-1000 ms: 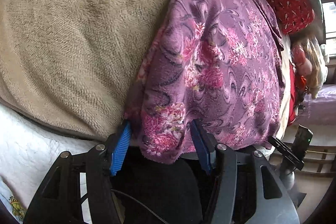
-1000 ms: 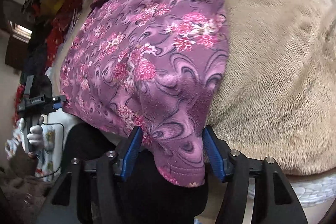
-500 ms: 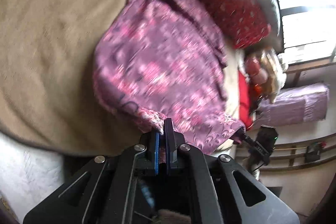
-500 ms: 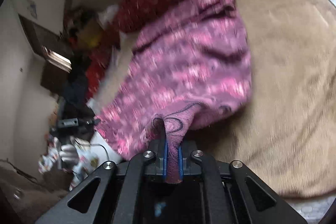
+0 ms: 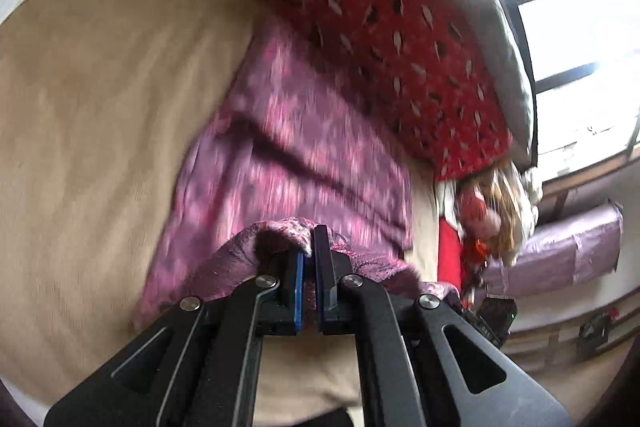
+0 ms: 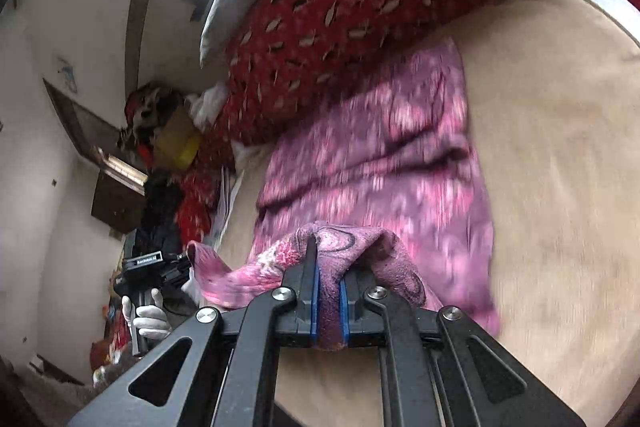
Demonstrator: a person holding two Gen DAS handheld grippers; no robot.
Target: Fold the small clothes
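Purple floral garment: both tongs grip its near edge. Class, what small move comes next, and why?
Probably carry that edge forward toward the red pillow. Both left tongs and right tongs pinch the purple floral garment, lifted off the beige blanket.

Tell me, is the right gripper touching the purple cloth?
Touching. The right wrist view shows the right gripper shut on the purple cloth, fabric pinched between its blue pads.

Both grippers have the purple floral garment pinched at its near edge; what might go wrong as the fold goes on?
The left gripper holds only a thin bit of the purple garment's hem, so it may slip out. The right gripper grips a thicker bunch, so the edge may lift unevenly. The fold could land against the red pillow close behind.
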